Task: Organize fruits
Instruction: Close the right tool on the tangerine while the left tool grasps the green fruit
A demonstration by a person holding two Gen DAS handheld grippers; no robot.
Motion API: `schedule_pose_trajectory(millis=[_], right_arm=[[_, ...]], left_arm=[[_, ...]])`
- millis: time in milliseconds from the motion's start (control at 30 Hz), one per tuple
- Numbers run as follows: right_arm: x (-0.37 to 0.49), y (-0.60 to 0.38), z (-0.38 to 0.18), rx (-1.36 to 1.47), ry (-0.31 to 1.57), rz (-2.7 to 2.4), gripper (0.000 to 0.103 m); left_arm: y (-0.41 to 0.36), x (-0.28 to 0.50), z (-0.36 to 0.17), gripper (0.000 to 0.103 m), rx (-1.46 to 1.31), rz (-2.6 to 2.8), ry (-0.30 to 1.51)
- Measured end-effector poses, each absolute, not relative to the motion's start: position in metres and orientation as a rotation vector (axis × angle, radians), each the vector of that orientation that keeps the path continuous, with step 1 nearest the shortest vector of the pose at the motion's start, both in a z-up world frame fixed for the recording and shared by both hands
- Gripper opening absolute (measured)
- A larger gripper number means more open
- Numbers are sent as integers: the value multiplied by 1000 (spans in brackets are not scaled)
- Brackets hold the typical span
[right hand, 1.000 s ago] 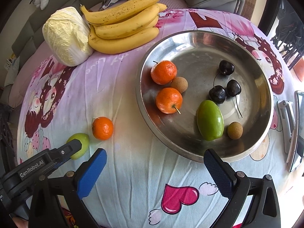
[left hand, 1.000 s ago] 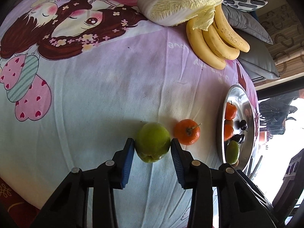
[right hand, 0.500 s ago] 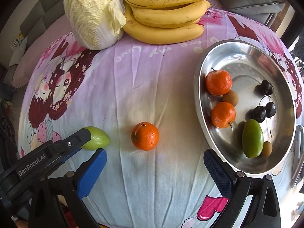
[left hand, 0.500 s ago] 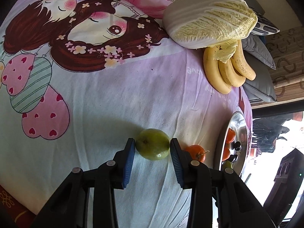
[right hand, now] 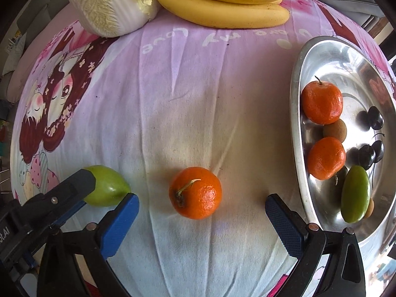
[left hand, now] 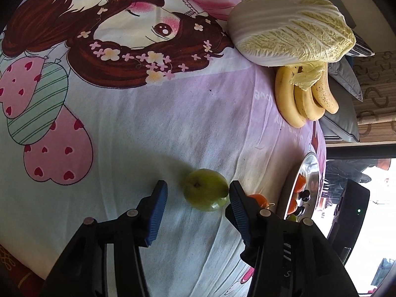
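Note:
A green pear-like fruit (left hand: 206,189) lies on the printed cloth between my left gripper's (left hand: 198,195) open jaws; the right pad touches it and the left pad stands apart. It also shows in the right wrist view (right hand: 107,188). A loose orange mandarin (right hand: 195,196) lies on the cloth between my right gripper's (right hand: 201,211) wide-open jaws, untouched. The steel bowl (right hand: 300,113) at the right holds two mandarins (right hand: 321,102), dark cherries (right hand: 371,148), a green fruit (right hand: 355,200) and small brown fruits.
A napa cabbage (left hand: 292,39) and a bunch of bananas (left hand: 304,99) lie at the far side of the table. Grey cushions (left hand: 344,121) sit beyond them. My left gripper's arm (right hand: 44,205) shows at the lower left of the right wrist view.
My left gripper has opened; its left pad has come off the green fruit, which lies on the cloth. My right gripper has moved left and closer, framing the loose mandarin.

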State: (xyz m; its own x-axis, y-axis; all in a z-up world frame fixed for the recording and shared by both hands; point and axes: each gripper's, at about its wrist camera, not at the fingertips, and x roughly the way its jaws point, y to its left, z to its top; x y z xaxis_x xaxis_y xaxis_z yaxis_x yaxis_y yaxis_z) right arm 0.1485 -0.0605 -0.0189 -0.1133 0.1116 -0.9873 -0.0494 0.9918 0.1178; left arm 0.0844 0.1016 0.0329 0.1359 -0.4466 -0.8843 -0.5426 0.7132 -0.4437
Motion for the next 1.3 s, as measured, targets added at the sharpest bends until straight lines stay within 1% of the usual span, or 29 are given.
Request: schedule_pose_trajectory(millis=[200, 233, 433, 600, 967, 1067, 1100, 1133, 1167, 1233, 1267, 1300], right_arm=[[155, -66, -30, 23, 1701, 128, 103], [156, -66, -31, 19, 1702, 129, 103], [152, -54, -36, -65, 1664, 137, 103], [149, -53, -38, -65, 1636, 154, 103], [133, -48, -30, -83, 1636, 202, 103], [130, -52, -24, -73, 1609, 210, 102], [129, -55, -20, -79, 1598, 208, 98], [127, -57, -15, -84, 1584, 202, 91], [125, -60, -10, -83, 1567, 199, 87], [125, -65, -3, -60, 1540, 198, 67], [125, -68, 0, -53, 1530, 191, 62], [125, -71, 3, -39, 1524, 192, 52]], left_arm=[[92, 90, 33, 52, -802, 74, 1501], [92, 90, 34, 51, -791, 77, 1503], [89, 91, 32, 50, -766, 87, 1515], [89, 91, 30, 50, -758, 93, 1520], [83, 95, 26, 50, -738, 92, 1533], [83, 95, 26, 50, -736, 92, 1536], [83, 95, 26, 50, -737, 93, 1536], [83, 95, 25, 50, -736, 94, 1538], [82, 96, 25, 50, -735, 95, 1539], [81, 96, 25, 50, -731, 96, 1539], [81, 96, 25, 50, -730, 95, 1538], [81, 96, 24, 50, -730, 95, 1536]])
